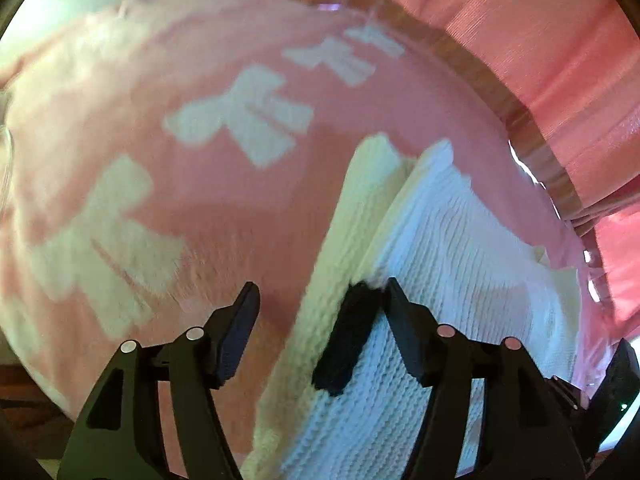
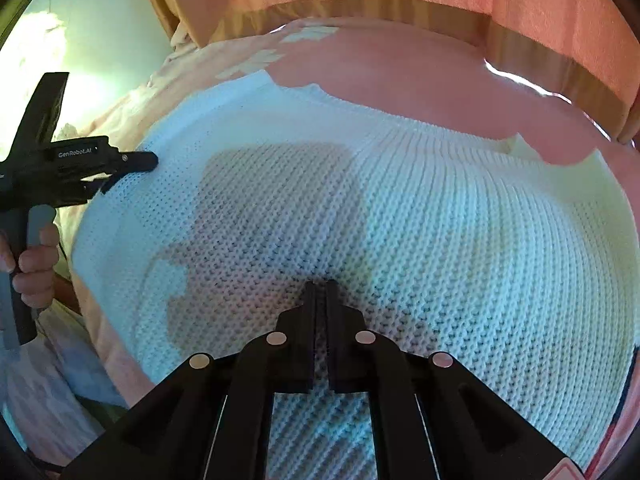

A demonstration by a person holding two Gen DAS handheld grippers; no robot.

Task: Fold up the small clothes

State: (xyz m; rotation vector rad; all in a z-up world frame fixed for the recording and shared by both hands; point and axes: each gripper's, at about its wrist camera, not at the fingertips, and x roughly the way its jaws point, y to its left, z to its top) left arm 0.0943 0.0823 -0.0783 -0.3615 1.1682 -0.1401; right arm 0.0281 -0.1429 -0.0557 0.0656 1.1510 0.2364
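White knitted garment (image 2: 360, 208) lies folded flat on the pink cloth (image 1: 240, 200), further folds possibly left; left gripper (image 1: 320, 300) released at its left edge, right gripper (image 2: 320, 292) clenched empty above it.

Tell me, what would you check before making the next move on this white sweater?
1. Left gripper open: ok.
2. White sweater edge sits between its fingers: ok.
3. Right gripper shut, over the knit: ok.
4. Right gripper actually pinching fabric: cannot tell.
5. Sweater spread smooth on the pink bedspread: ok.
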